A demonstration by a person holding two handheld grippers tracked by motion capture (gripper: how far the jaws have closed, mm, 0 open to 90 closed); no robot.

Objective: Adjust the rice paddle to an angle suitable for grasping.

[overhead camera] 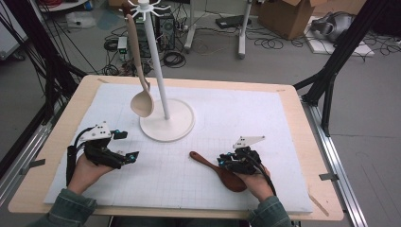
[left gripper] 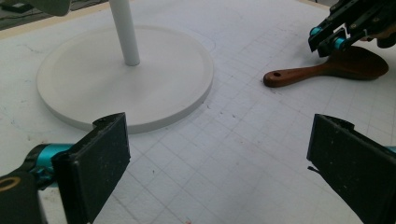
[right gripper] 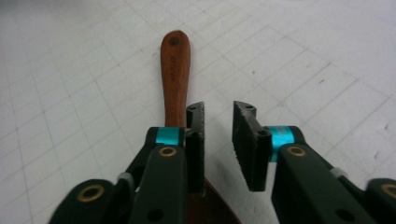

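A dark wooden spoon (overhead camera: 204,160) lies flat on the white mat, its handle pointing toward the stand. My right gripper (overhead camera: 222,161) hovers just over its bowl end. In the right gripper view the jaws (right gripper: 218,116) stand a little apart with bare mat between them, and the spoon's handle (right gripper: 175,70) runs out from under the left jaw. My left gripper (overhead camera: 128,145) rests at the mat's left, wide open and empty (left gripper: 219,154). A pale wooden spoon (overhead camera: 142,101) hangs from the white hook stand (overhead camera: 158,71).
The stand's round base (overhead camera: 167,120) sits on the gridded white mat (overhead camera: 265,118) at centre-left. The mat covers a wooden tabletop (overhead camera: 312,151). Cables, a cardboard box and black frame legs lie on the floor beyond the table.
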